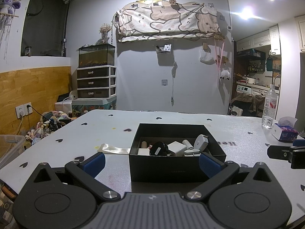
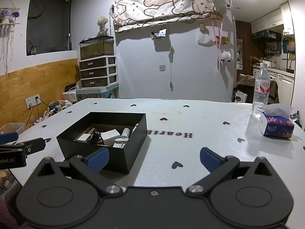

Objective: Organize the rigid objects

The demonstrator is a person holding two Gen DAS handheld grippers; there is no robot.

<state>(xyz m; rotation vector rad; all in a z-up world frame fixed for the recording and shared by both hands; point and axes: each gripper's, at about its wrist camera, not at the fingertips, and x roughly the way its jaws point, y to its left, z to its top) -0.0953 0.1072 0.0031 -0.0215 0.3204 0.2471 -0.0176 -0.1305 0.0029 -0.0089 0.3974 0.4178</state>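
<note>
A black open box (image 1: 177,164) stands on the white heart-print table (image 1: 76,145), holding several small rigid items: white chargers (image 1: 177,147), a round white tape measure (image 1: 201,142) and a black round object (image 1: 160,147). My left gripper (image 1: 152,163) is open, its blue pads on either side of the box's near wall. In the right wrist view the same box (image 2: 118,158) sits left of centre. My right gripper (image 2: 154,159) is open and holds nothing, its left pad (image 2: 97,159) in front of the box's near corner. A clear plastic strip (image 1: 114,149) lies left of the box.
A water bottle (image 2: 261,93) and a tissue pack (image 2: 276,126) stand at the table's right edge. The right gripper's body (image 1: 286,152) shows at the right of the left wrist view. A drawer unit (image 1: 96,82) with a fish tank stands behind the table.
</note>
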